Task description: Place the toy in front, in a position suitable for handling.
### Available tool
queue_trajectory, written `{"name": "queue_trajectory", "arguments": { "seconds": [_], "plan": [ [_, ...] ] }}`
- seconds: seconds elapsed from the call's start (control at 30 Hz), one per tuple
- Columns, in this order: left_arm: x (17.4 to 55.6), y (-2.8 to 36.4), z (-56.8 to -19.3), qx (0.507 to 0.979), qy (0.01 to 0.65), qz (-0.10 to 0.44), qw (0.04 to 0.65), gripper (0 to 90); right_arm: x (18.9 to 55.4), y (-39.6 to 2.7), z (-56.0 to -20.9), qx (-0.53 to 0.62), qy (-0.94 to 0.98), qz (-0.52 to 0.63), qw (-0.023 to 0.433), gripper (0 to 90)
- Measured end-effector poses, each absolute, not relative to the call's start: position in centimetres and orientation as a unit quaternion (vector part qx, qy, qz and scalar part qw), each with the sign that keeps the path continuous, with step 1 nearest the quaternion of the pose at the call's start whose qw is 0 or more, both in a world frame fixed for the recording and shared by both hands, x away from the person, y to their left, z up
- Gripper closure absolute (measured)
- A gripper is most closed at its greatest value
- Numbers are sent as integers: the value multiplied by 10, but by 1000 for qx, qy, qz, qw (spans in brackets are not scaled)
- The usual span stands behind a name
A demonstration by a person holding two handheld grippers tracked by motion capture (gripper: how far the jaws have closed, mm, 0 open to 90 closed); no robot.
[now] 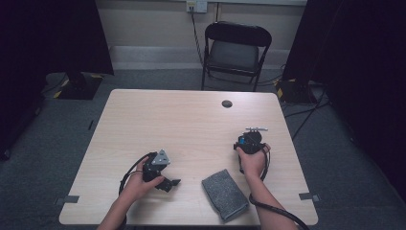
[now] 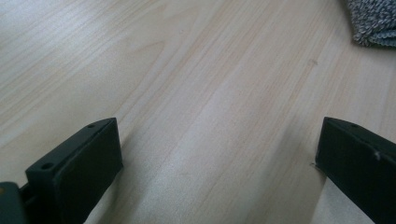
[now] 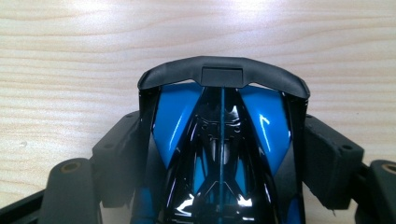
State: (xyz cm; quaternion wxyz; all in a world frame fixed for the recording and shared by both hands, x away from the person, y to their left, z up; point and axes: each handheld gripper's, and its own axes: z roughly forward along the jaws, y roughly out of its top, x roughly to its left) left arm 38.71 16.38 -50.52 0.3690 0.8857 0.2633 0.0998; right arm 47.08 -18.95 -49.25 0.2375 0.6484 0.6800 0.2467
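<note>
figure: two hand-held claws at a pale wood-grain tabletop [image 1: 191,120], seen from above and along each claw.

my right claw [image 3: 219,154] has a glossy blue-and-black plastic toy car [image 3: 219,140] between its jaws. in the right gripper view the car's black rear wing points away from me and both black pads sit against its flanks, so i read the claw as clamped on the car, though whether the grip is firm i cannot tell. in the high view the same claw [image 1: 250,143] stands right of centre on the tabletop, with the car [image 1: 247,140] as a small blue patch in it. whether the car's wheels rest on the wood or hang just above it is hidden.

my left claw [image 2: 219,158] has its jaws wide apart over bare wood, with nothing between them; in the high view it [image 1: 165,182] lies low at the near left.

a folded grey knitted cloth [image 1: 225,194] lies near the front edge between my hands, untouched; its corner shows in the left gripper view [image 2: 373,21].

progress, as i judge it: the car is taken up or about to be; any placing, or any wiping with the cloth, is not yet done.

writing: no brand, label or lettering is legible on anything here.
</note>
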Motion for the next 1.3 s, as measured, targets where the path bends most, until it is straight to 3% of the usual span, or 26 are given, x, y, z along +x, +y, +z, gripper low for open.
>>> {"name": "queue_trajectory", "arguments": {
  "seconds": [0.5,1.3],
  "plan": [
    [388,165,-505,887,259,98,370,0,469,-189,-490,633,691,258,235,253],
    [387,164,-505,886,259,99,371,0,463,-195,-445,575,716,321,232,255]
  ]
}}
